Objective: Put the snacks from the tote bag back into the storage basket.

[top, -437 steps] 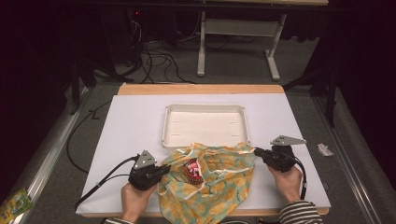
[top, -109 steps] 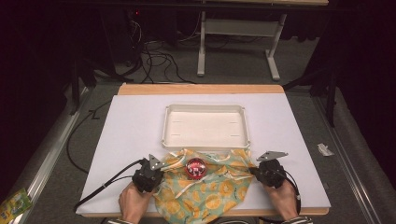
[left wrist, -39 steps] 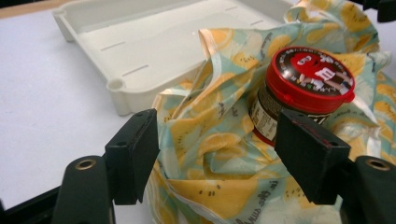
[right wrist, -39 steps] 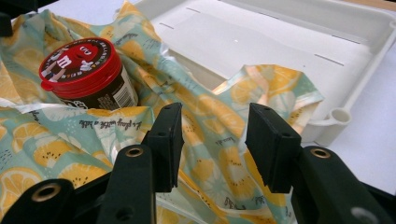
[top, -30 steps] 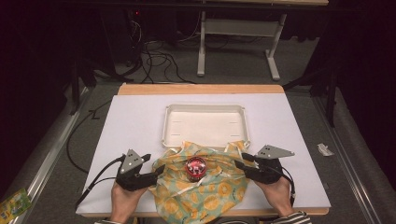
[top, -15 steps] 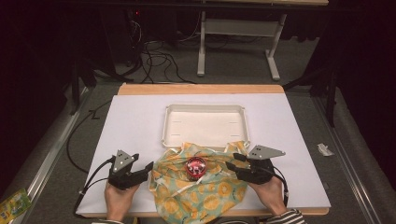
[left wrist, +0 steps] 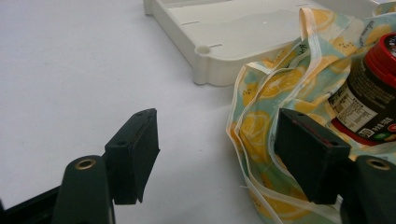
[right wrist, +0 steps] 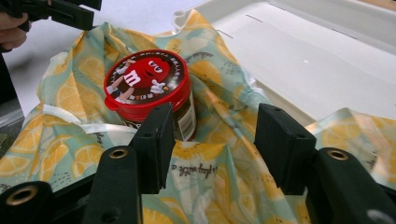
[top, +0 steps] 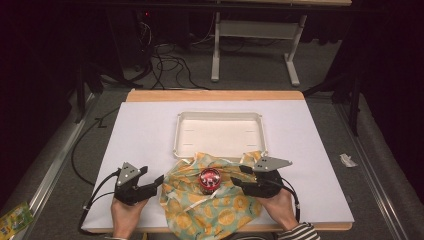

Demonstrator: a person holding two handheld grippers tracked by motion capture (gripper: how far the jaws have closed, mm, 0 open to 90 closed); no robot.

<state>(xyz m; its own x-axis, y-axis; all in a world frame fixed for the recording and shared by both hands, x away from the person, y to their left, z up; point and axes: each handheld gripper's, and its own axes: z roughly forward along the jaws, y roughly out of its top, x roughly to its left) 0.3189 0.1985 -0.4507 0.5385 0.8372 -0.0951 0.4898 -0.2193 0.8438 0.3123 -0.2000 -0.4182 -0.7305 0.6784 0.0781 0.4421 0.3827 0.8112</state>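
A lemon-print cloth lies crumpled on the near part of the white tabletop, its far edge lapping against the near rim of a shallow cream tray. A red-lidded jar stands upright in the middle of the cloth, with folds bunched around its base.

The left gripper sits low at the cloth's left edge. Its jaws stand wide and have just been opening; in the left gripper view one jaw is over bare tabletop and the other lies against the cloth's hem, with nothing pinched between them.

The right gripper rests over the cloth's right side, just beside the jar. Its jaws are partly apart and have just been opening. In the right gripper view, cloth lies in the gap between them, yet the pads do not press on it. The jar stands just beyond one jaw.

Each hand holds its gripper from the near edge.
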